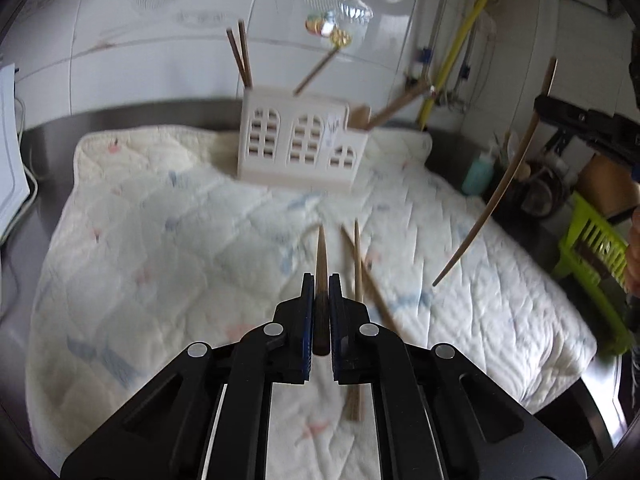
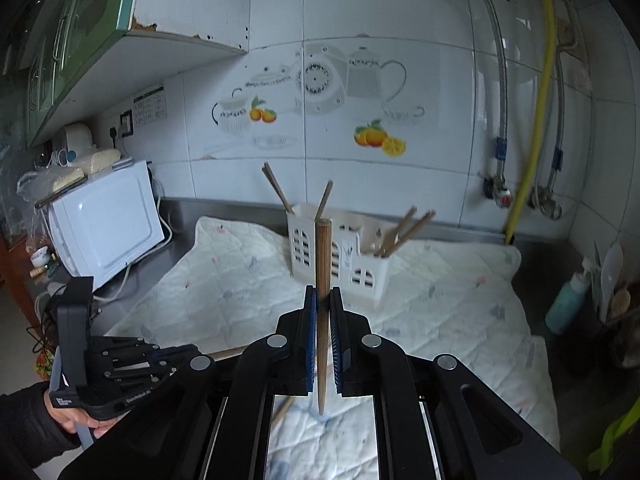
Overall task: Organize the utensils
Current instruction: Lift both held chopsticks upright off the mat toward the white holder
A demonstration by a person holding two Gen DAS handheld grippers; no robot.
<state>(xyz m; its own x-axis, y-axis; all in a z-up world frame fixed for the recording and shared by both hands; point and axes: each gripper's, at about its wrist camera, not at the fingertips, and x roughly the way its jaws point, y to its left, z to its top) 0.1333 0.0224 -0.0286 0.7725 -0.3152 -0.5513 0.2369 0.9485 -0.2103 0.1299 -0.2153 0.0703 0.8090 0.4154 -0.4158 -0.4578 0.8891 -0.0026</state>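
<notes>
Left wrist | left hand-held gripper [image 1: 322,280] pinching chopstick [image 1: 321,252] | holder [image 1: 298,140] well beyond.

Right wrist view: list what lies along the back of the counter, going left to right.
White microwave → white utensil holder on the quilted mat → yellow pipe on the wall → teal bottle.

Left tongs [image 1: 322,280]: black linkage, blue-padded jaws clamped on a thin brown wooden chopstick [image 1: 321,252] pointing forward. Right tongs [image 2: 323,294]: jaws clamped on a second brown wooden chopstick [image 2: 323,264], held upright. Bare left hand [image 2: 74,420] grips the handle, dark sleeve.
</notes>
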